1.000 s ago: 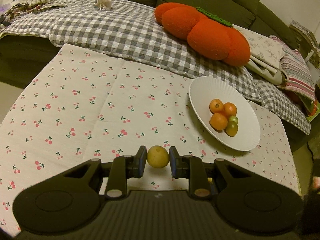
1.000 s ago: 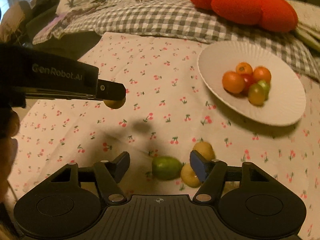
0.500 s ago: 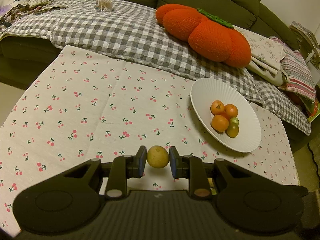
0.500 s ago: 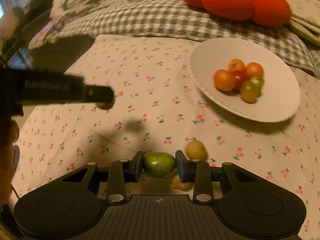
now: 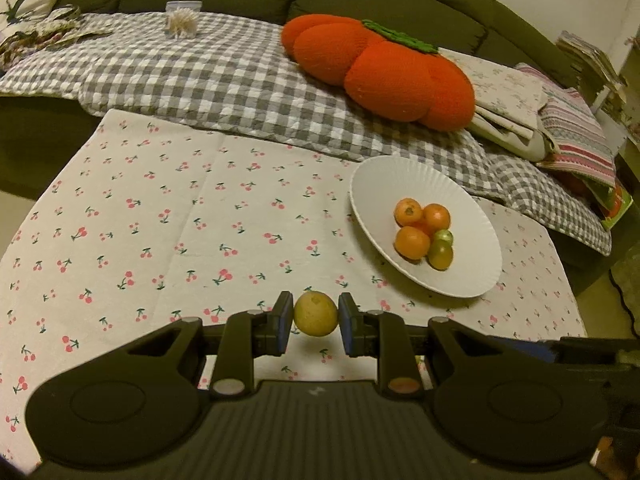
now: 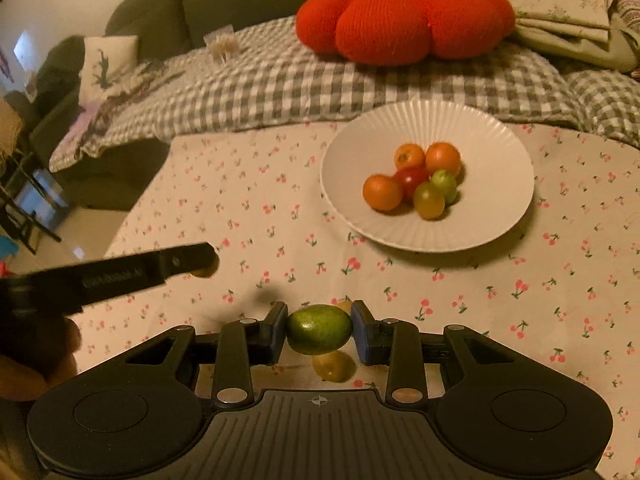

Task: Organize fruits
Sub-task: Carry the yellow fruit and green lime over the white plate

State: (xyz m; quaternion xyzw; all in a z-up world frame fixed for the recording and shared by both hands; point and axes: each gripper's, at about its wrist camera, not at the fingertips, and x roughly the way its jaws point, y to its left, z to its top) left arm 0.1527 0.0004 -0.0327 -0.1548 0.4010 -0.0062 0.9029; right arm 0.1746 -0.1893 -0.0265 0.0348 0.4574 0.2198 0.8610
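1. the left gripper [image 5: 315,314] is clamped on a round yellow fruit [image 5: 315,313], which hangs clear above the cherry-print tablecloth [image 5: 200,220].
2. the right gripper [image 6: 319,330] is clamped on an oval green fruit [image 6: 319,329], also lifted off the cloth.
3. in the right wrist view, another yellow fruit [image 6: 333,366] lies on the cloth just below the green one, and a further small yellowish fruit [image 6: 345,306] peeks out behind it, mostly hidden.
4. the white ribbed plate [image 5: 472,240] sits on the cloth to the right, near the sofa edge; it holds 3 orange fruits, 1 red one visible only from the right wrist, and 2 greenish ones, all bunched touching.
5. the left gripper appears blurred at the left of the right wrist view, well apart from the plate.
6. behind the table, a checked blanket [image 5: 200,72] covers the sofa, with an orange pumpkin cushion [image 5: 380,68] on it.
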